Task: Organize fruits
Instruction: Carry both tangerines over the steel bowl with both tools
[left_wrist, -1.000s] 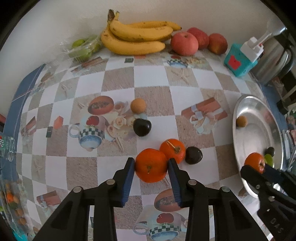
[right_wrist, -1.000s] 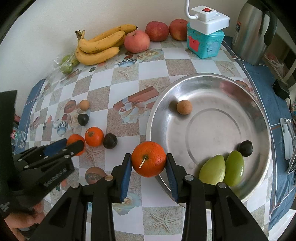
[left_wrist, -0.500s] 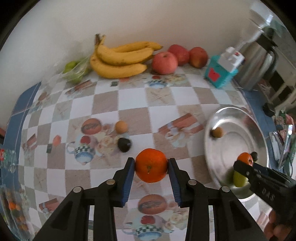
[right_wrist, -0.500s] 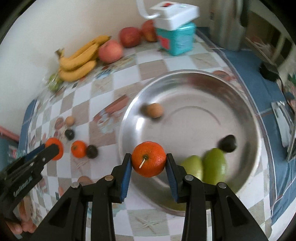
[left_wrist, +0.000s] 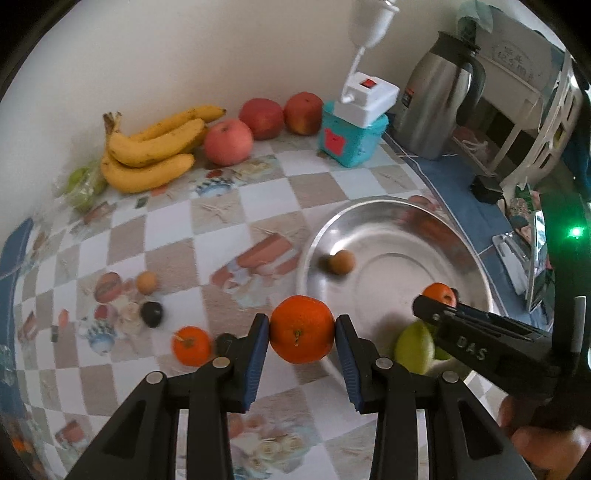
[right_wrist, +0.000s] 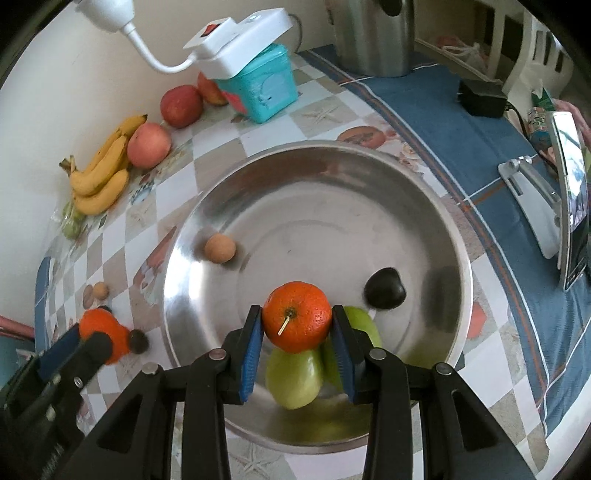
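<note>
— Right hand-held gripper (right_wrist: 297, 332) is clamped on an orange (right_wrist: 297, 316), hanging over the steel bowl (right_wrist: 436, 229) just above the green pears (right_wrist: 291, 376).

— And the left hand-held gripper (left_wrist: 302, 341)?

— Gripping its own orange (left_wrist: 302, 329) over the desk (left_wrist: 221, 236), beside the bowl's near rim. I'd say the right is nearer the drop; the bowl lies off to the left one's right.
</note>
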